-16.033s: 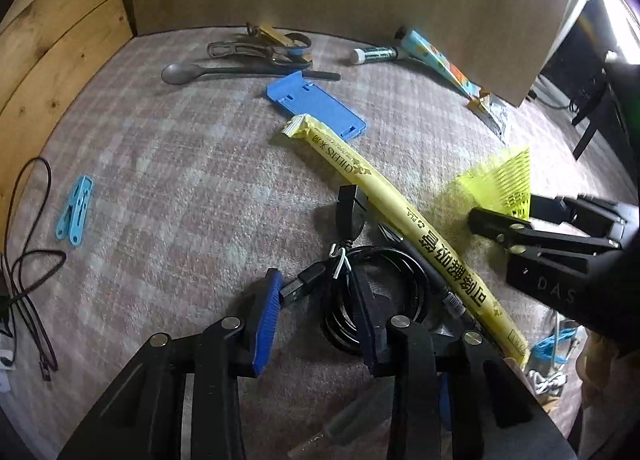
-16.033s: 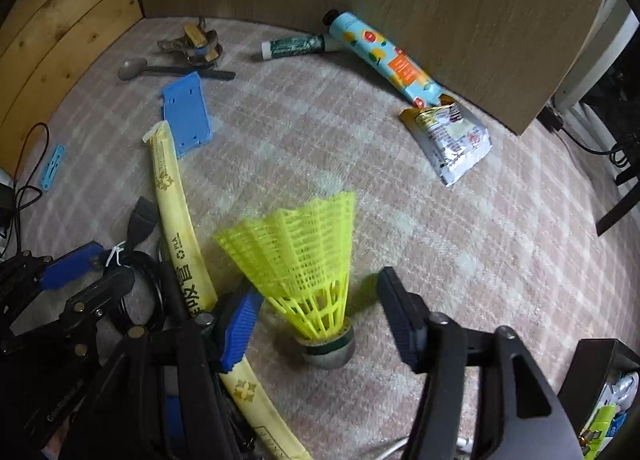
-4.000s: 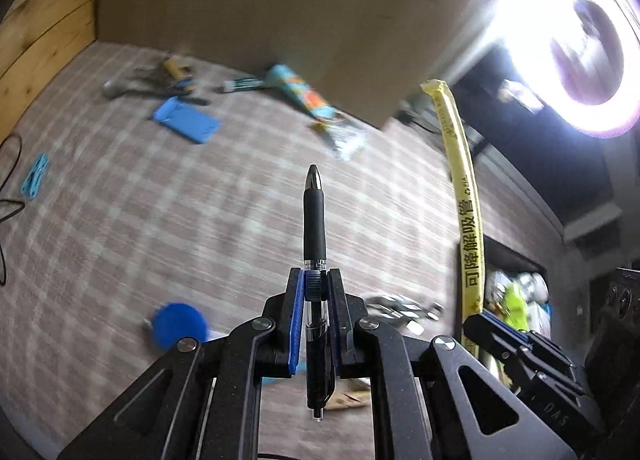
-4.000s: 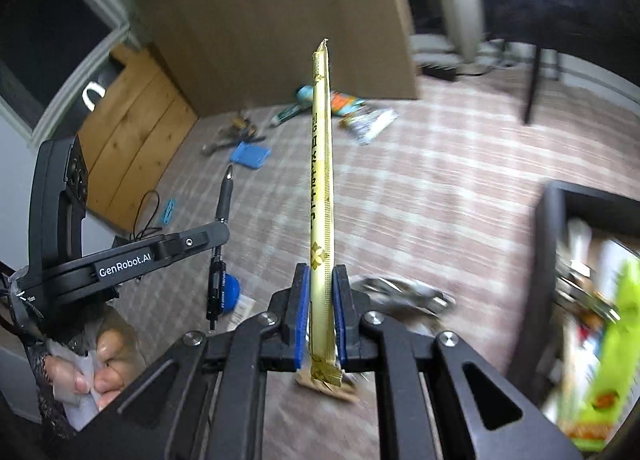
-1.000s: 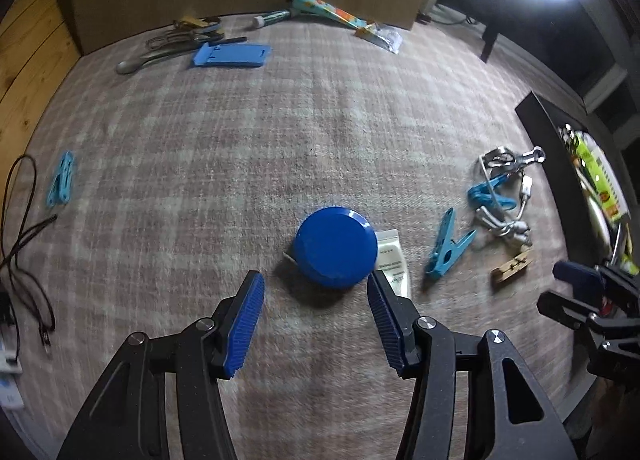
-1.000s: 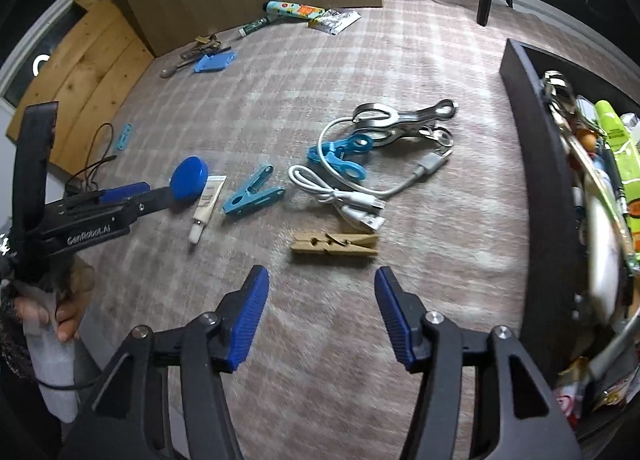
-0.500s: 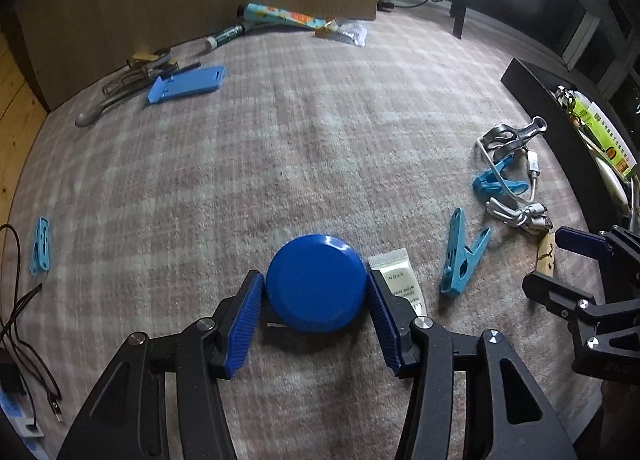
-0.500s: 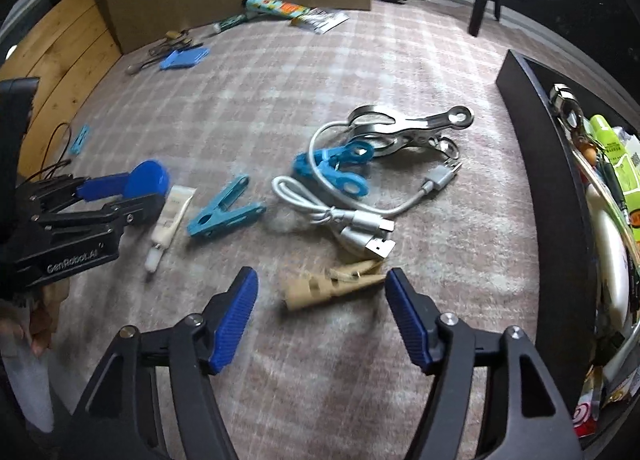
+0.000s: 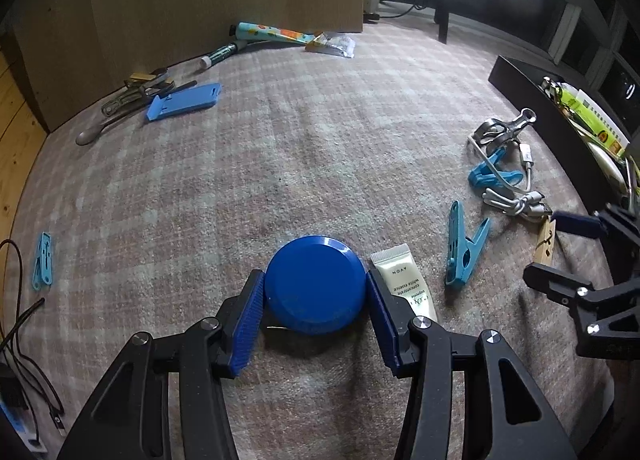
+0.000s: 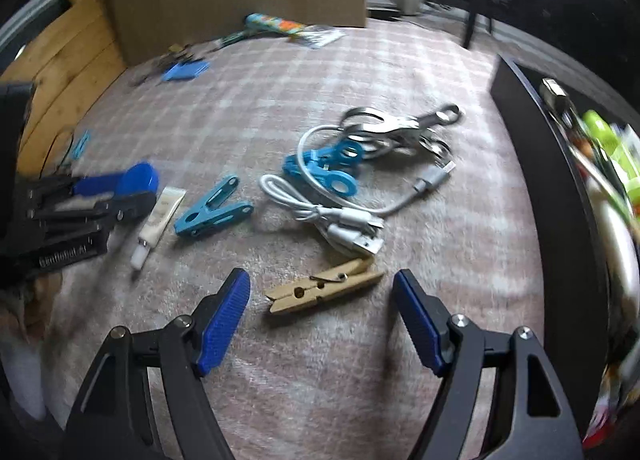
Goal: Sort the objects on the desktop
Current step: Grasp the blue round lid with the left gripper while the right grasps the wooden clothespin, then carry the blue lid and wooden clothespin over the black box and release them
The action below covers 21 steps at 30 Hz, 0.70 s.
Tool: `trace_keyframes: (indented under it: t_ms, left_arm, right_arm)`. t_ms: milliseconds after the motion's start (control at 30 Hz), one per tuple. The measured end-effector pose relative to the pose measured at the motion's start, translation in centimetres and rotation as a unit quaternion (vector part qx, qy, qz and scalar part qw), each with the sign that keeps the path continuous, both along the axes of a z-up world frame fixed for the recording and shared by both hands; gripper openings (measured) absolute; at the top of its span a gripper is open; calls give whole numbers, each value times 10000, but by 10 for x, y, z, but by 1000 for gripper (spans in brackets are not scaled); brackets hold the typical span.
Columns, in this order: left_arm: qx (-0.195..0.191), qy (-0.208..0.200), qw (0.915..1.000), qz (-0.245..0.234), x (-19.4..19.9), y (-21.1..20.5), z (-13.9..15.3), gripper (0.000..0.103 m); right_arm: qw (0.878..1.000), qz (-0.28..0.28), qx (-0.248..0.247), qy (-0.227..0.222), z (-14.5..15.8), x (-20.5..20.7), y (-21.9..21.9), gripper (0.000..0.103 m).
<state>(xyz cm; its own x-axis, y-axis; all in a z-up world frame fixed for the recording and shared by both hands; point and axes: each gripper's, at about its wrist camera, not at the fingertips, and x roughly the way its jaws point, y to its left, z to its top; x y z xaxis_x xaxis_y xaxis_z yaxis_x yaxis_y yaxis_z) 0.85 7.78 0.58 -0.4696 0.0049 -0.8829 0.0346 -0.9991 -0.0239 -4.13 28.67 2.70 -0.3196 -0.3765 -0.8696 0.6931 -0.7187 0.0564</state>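
Note:
A round blue lid [image 9: 316, 300] lies on the checked cloth, and my left gripper [image 9: 315, 278] is shut on it, a blue pad pressed to each side. Just right of it lies a small white tube [image 9: 404, 280]. A wooden clothespin [image 10: 324, 286] lies flat just beyond my right gripper [image 10: 321, 278]. The right gripper is open wide, and its pads are well clear of both ends of the peg. In the left wrist view the right gripper [image 9: 544, 246] shows at the right edge. In the right wrist view the left gripper [image 10: 116, 192] shows at the left with the lid.
A blue clothespin [image 9: 464, 252], a coiled white cable [image 10: 340, 220], blue clips [image 10: 324, 168] and a metal clip [image 10: 400, 124] lie mid-cloth. A black tray [image 10: 560, 200] full of items runs along the right. A blue holder [image 9: 184, 102], spoon and tubes lie by the back board.
My left gripper came forward around the blue lid and its pads closed onto it. My right gripper widened and sank closer to the wooden clothespin.

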Motion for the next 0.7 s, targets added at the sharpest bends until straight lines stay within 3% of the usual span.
trace_keyframes:
  t_ms: [200, 267, 700]
  left_arm:
    - [8, -26, 10000, -24, 0, 0, 1, 48]
    - [28, -31, 10000, -15, -1, 0, 1, 48]
    - [125, -86, 9992, 382, 6, -14, 2, 48]
  right_arm:
    - [9981, 586, 98, 176, -2, 4, 3, 70]
    - [9978, 579, 145, 283, -1, 3, 4, 59]
    - [9992, 343, -150, 128, 12, 10, 25, 59]
